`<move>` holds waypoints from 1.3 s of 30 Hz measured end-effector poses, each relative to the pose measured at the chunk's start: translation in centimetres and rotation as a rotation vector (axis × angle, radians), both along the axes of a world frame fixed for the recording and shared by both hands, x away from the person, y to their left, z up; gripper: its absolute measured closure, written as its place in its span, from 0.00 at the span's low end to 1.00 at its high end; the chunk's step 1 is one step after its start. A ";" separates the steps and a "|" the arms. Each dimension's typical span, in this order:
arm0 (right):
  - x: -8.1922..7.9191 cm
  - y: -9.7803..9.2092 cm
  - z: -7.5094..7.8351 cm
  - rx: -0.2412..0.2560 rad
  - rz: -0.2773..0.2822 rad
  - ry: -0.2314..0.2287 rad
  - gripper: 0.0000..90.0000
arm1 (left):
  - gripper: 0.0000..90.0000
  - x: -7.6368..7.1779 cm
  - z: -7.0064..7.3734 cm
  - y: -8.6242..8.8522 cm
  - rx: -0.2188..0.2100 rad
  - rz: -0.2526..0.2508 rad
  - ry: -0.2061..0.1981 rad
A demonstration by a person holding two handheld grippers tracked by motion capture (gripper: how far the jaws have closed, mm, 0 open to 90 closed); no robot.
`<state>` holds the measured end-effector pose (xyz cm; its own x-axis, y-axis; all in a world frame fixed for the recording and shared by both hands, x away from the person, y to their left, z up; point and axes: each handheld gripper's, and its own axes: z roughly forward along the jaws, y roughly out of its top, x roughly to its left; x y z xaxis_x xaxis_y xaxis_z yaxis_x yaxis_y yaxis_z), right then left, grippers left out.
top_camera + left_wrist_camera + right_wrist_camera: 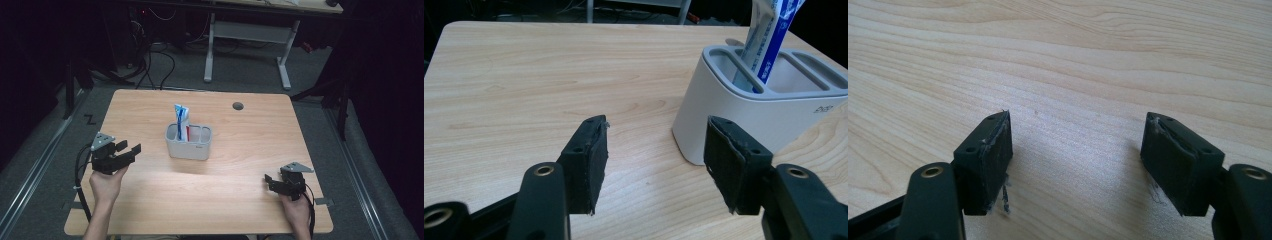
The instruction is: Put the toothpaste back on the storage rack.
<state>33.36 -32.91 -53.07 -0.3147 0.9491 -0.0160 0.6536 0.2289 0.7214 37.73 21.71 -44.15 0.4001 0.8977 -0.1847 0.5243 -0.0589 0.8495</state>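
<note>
A white holder (189, 142) with several slots stands near the middle of the wooden table (250, 125). A blue, white and red tube (181, 120) stands upright in its left slot. My left gripper (129, 151) is open at the table's left side, pointing toward the holder (744, 110), a short way from it, with nothing between its jaws. The tube (769, 40) leans in the nearest slot ahead of the left gripper (654, 150). My right gripper (267, 180) is open near the front right, low over bare wood (1078, 145), holding nothing.
A round cable hole (238, 106) sits in the table's far right part. Beyond the table stand a white desk frame (247, 35) and cables (150, 60) on the grey floor. Dark rails run along both sides.
</note>
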 end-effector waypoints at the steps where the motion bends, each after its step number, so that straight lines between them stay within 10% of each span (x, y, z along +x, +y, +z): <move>1: 0.0 0.0 0.0 0.000 0.000 0.000 0.32 | 0.48 0.0 -0.1 0.0 0.000 0.001 0.004; 39: 0.0 0.0 0.0 0.000 0.000 0.000 0.32 | 0.48 -1.0 -4.1 -0.6 0.050 0.015 0.075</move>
<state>33.36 -32.91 -53.07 -0.3148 0.9490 -0.0160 0.6535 0.2289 0.7215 36.71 21.12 -48.25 0.3731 0.9124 -0.1683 0.5875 -0.0920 0.8040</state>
